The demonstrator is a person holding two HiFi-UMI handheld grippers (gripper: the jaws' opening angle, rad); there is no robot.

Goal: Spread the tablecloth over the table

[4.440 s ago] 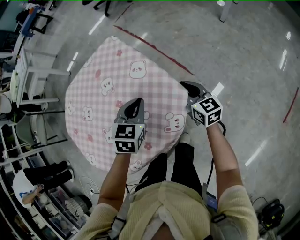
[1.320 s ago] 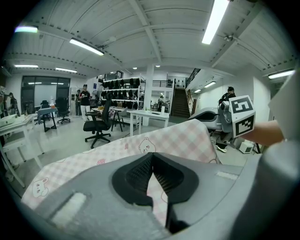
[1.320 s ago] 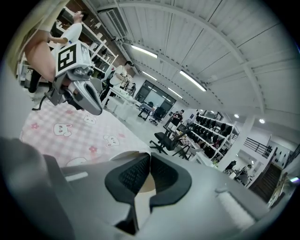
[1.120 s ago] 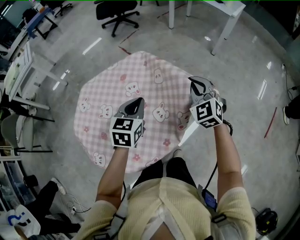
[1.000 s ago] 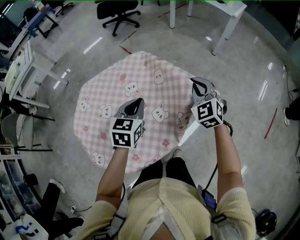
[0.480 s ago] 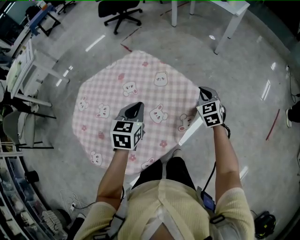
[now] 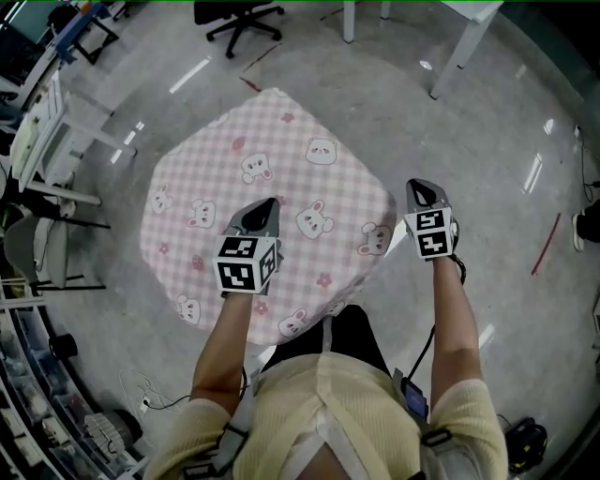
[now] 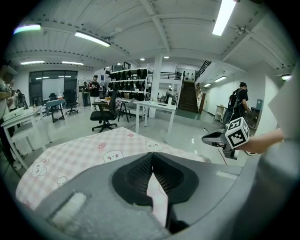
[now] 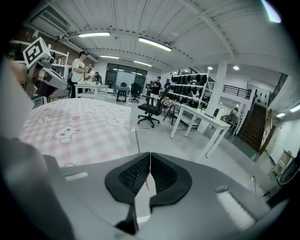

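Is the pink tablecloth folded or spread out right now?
Spread out: the tablecloth lies open and flat, bear prints showing across its whole top.

Left gripper point(image 7: 265, 208) hangs over the near half of the tablecloth point(image 7: 281, 159), cloth running out ahead of it and to both sides. Right gripper point(image 7: 422, 187) sits just off the cloth's right corner, over the floor point(image 7: 506, 216), cloth to its left. Past the cloth's far edge, an office chair point(image 7: 230, 11) stands ahead of the left gripper, and a desk point(image 7: 457, 58) ahead of the right one.
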